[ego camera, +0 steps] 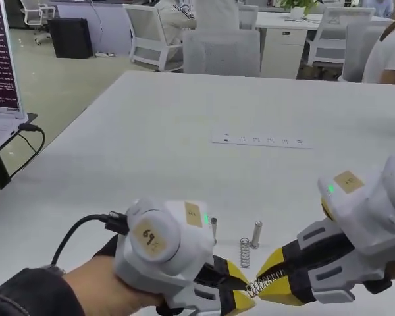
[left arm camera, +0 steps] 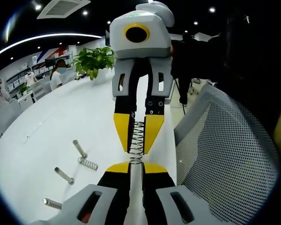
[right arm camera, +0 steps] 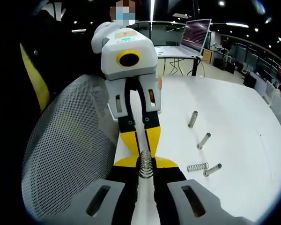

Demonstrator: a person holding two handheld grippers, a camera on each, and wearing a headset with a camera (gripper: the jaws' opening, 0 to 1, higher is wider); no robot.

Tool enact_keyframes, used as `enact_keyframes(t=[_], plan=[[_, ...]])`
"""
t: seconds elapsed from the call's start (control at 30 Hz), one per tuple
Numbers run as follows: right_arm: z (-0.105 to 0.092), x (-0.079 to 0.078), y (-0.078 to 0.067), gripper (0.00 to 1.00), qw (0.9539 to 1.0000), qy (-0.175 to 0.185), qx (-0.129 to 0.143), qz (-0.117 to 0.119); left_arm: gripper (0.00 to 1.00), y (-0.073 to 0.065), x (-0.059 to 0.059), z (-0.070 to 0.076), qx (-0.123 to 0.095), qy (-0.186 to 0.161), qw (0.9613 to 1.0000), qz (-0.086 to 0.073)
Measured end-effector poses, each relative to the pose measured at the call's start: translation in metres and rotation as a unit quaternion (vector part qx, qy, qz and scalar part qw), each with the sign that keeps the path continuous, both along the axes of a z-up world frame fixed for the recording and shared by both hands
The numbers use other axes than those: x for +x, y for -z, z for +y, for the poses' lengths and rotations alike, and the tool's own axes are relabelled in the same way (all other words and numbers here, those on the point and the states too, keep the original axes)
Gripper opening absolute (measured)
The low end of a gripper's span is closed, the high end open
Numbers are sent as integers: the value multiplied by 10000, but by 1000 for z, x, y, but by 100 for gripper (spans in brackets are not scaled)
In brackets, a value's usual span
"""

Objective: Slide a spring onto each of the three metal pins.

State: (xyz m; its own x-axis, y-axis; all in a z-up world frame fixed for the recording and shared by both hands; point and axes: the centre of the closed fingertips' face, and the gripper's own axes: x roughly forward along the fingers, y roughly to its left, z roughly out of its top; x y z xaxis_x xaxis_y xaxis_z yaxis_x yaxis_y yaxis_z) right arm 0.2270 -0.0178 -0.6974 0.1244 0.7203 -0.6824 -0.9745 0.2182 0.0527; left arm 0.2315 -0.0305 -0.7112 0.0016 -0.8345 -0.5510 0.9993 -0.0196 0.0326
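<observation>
Head view: my left gripper (ego camera: pixel 242 293) and right gripper (ego camera: pixel 271 280) are both clamped on the held spring (ego camera: pixel 258 285), one end each, just above the table (ego camera: pixel 151 131). Loose spring (ego camera: pixel 245 252) lies near bare pin (ego camera: pixel 214 227) and second bare pin (ego camera: pixel 256 234)

Left gripper view: third pin (left arm camera: pixel 51 203) looks like it carries a spring, too small to be sure

Right gripper view: held spring sits at the table edge, mesh chair (right arm camera: pixel 70 154) just beside. Risk: one grip slips and it pings off the edge; pulling the grippers apart stretches it

Count: 3 pins, 3 springs if that one counts, 2 grippers
</observation>
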Motion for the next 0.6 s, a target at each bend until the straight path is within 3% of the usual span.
enact_keyframes(t=[0.37,0.6], plan=[[3,2,-3,9,9999,-88,-113,-27,0,1,1,3,13,-15,10000,24],[2,8,-9,9,9995,-180,-249,-89,3,-3,2,7,-46,-165,9998,122]])
